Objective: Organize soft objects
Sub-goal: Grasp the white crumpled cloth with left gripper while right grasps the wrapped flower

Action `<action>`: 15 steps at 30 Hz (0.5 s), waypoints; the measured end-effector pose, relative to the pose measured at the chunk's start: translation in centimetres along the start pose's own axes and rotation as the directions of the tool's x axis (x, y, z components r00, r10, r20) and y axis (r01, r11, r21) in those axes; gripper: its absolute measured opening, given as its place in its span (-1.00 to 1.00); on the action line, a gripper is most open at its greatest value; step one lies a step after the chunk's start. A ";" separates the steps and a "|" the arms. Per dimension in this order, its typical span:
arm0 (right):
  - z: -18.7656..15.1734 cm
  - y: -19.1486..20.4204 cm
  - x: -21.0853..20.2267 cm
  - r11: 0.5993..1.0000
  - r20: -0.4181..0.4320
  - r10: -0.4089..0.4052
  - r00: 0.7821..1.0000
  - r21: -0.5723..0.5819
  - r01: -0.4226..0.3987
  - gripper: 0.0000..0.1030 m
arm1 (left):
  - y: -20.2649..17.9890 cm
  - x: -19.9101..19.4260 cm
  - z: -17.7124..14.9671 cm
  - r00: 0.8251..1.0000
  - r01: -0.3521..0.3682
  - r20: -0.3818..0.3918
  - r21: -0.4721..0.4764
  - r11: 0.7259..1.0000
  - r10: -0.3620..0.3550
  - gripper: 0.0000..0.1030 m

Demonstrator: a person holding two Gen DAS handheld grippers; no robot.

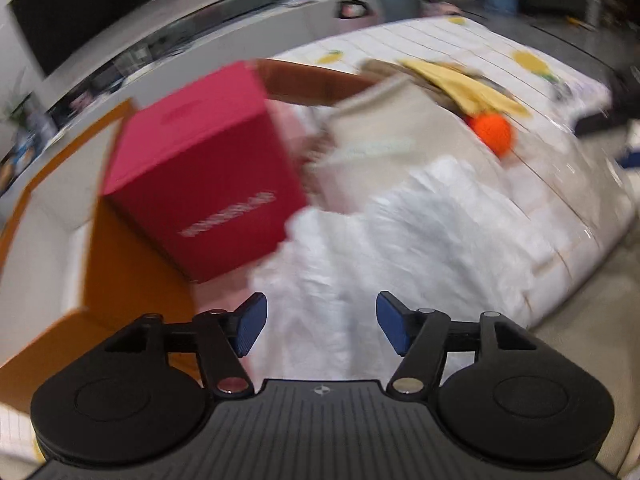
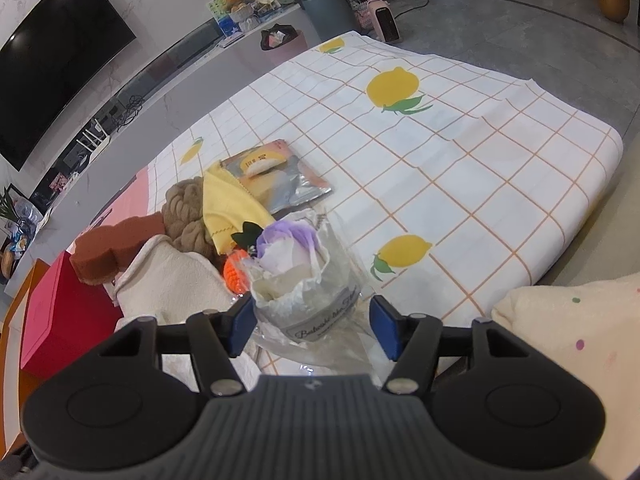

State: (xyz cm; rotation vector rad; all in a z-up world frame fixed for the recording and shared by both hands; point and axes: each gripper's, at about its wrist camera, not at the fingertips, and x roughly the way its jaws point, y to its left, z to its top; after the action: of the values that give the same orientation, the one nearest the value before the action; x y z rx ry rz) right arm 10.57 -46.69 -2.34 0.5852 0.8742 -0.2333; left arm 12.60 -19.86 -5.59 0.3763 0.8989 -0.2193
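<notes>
Left gripper (image 1: pixel 321 324): jaws wide apart, nothing between them. View is motion-blurred. White fluffy cloth (image 1: pixel 400 240) sits straight ahead of the gap and under it, not touched by either pad. Red box (image 1: pixel 200 176) is ahead and to the left of the left jaw, tilted, with blurred white lettering I can't read. Orange-rimmed bin (image 1: pixel 100 240) lies behind and below the box. Cream cloth (image 1: pixel 400 132) is further ahead, above the white one. Orange knit ball (image 1: pixel 491 133) and yellow cloth (image 1: pixel 460 84) are ahead, to the right of the right jaw.

Right gripper (image 2: pixel 313 326): jaws apart, a wrapped flower (image 2: pixel 298 276) between them. Wrapper is clear plastic with a label band; purple-and-white bloom sticks out the far end. Left pad (image 2: pixel 242 320) is right up against the wrapper, possibly touching; right pad (image 2: pixel 386 330) stands clear of it. Not clamped.

Ahead-left of the right gripper's jaws, a pile: cream towel (image 2: pixel 172 284), brown sponge (image 2: pixel 108 252), tan yarn braid (image 2: pixel 188 216), yellow cloth (image 2: pixel 228 204), orange ball (image 2: pixel 234 274) just peeking out beside the flower. Foil packet (image 2: pixel 280 176) lies flat beyond the pile. All on a checked lemon-print sheet (image 2: pixel 460 184). Red box (image 2: pixel 60 312) is far left of the left jaw. Cream dotted fabric (image 2: pixel 568 332) is right of the right jaw.
</notes>
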 end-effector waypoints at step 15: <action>-0.1 0.0 0.5 1.000 -0.040 0.000 0.999 0.012 0.000 0.29 | 3.0 -1.2 1.9 0.867 0.488 0.103 -0.370 0.790 -0.487 0.70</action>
State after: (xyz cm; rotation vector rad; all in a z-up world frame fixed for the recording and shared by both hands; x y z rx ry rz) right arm 10.82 -46.61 -2.76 0.6027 0.9123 -0.2273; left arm 14.28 -17.82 -2.86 -0.2379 1.0024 -0.5108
